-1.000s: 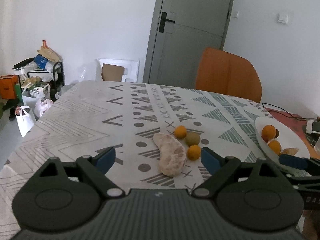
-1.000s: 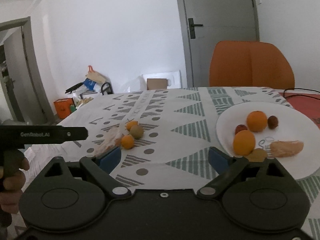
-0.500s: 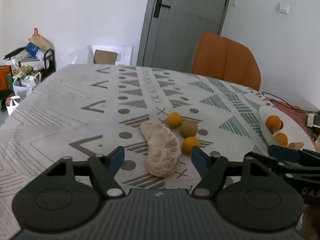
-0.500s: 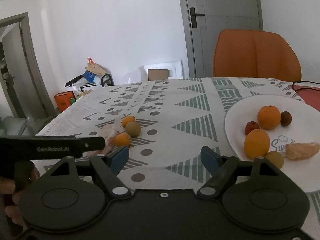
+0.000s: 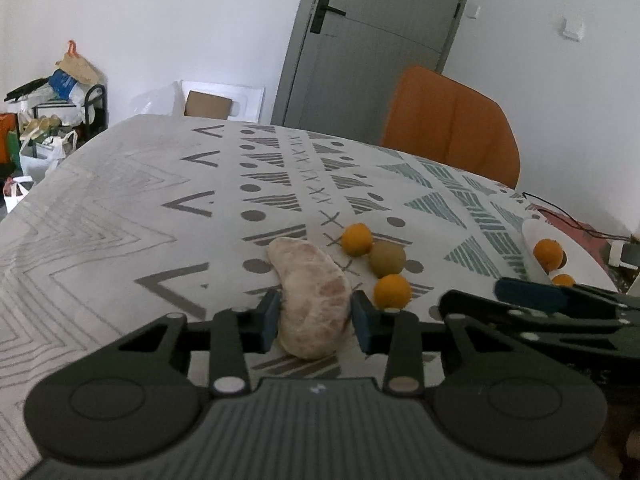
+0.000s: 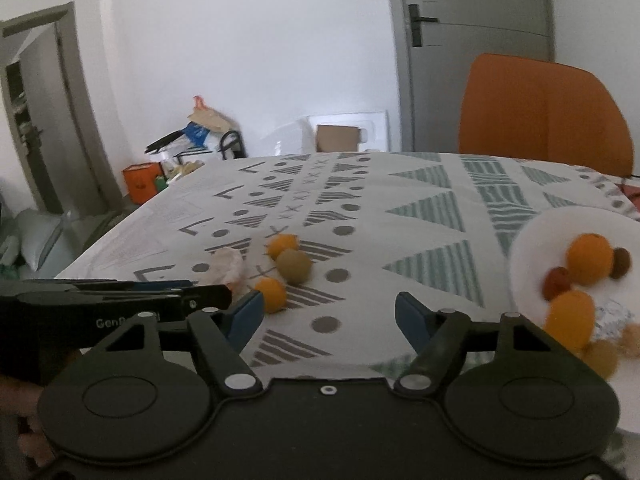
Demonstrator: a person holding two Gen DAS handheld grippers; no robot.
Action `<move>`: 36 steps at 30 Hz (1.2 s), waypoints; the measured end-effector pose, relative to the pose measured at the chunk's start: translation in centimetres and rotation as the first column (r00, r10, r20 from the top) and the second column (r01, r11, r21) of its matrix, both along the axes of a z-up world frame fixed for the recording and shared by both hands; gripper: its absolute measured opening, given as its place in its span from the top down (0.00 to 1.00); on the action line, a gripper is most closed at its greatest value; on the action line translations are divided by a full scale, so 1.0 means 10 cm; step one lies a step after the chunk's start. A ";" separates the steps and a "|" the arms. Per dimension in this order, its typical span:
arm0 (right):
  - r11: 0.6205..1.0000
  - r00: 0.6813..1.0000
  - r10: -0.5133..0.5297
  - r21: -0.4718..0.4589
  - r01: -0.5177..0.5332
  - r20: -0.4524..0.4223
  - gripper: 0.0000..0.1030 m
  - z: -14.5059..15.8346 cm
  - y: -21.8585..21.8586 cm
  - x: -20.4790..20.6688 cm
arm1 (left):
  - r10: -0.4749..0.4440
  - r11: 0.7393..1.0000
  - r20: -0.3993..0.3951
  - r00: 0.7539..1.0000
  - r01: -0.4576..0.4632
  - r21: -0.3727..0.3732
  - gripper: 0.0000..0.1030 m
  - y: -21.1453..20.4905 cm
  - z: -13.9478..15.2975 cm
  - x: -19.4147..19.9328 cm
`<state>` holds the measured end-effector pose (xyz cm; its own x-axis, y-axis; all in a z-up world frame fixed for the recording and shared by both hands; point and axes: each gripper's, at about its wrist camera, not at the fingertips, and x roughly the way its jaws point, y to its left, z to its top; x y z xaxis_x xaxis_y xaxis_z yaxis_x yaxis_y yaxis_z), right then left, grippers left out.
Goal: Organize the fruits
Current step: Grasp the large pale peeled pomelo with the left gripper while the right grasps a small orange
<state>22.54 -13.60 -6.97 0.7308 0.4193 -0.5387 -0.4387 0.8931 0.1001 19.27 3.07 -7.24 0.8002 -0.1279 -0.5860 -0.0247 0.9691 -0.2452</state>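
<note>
A pale peeled citrus segment (image 5: 312,296) lies on the patterned tablecloth, and my left gripper (image 5: 314,316) has a blue pad against each of its sides, jaws still closing. Just right of it sit two small oranges (image 5: 356,239) (image 5: 392,291) and a brownish-green round fruit (image 5: 387,258). My right gripper (image 6: 330,314) hovers low over bare cloth with nothing between its fingers, jaws closing. The nearer small orange (image 6: 272,294) lies just beyond its left pad. A white plate (image 6: 532,240) on the right holds several fruits, among them a large orange (image 6: 590,260).
An orange chair (image 5: 452,120) stands behind the table's far side, with a grey door (image 5: 372,40) beyond. Bags and boxes (image 5: 52,120) pile up on the floor to the left. A black cable (image 5: 560,216) runs near the plate. A hand (image 6: 24,420) holds the left gripper's handle.
My left gripper came forward and down, and its jaws narrowed from wide apart onto the citrus segment. My right gripper shifted left, the plate sliding to the view's right edge, jaws narrower.
</note>
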 end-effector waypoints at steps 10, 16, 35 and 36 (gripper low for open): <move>0.999 0.998 0.048 -0.011 -0.049 -0.036 0.46 -0.09 0.26 0.07 | 0.056 0.998 -0.011 0.998 -0.057 -0.041 0.64 0.26 0.02 -0.14; 0.998 0.997 0.060 0.005 -0.060 -0.058 0.55 -0.10 0.36 0.16 | 0.054 0.998 -0.019 0.998 -0.055 -0.041 0.64 0.31 0.03 -0.22; 1.000 0.997 0.029 0.012 -0.028 -0.075 0.79 -0.12 0.18 -0.03 | 0.073 0.997 -0.020 0.997 -0.073 0.040 0.45 0.13 0.01 -0.14; 1.000 0.997 0.025 0.014 -0.024 -0.075 0.79 -0.12 0.16 -0.05 | 0.077 0.996 -0.020 0.997 -0.076 0.054 0.45 0.11 0.00 -0.12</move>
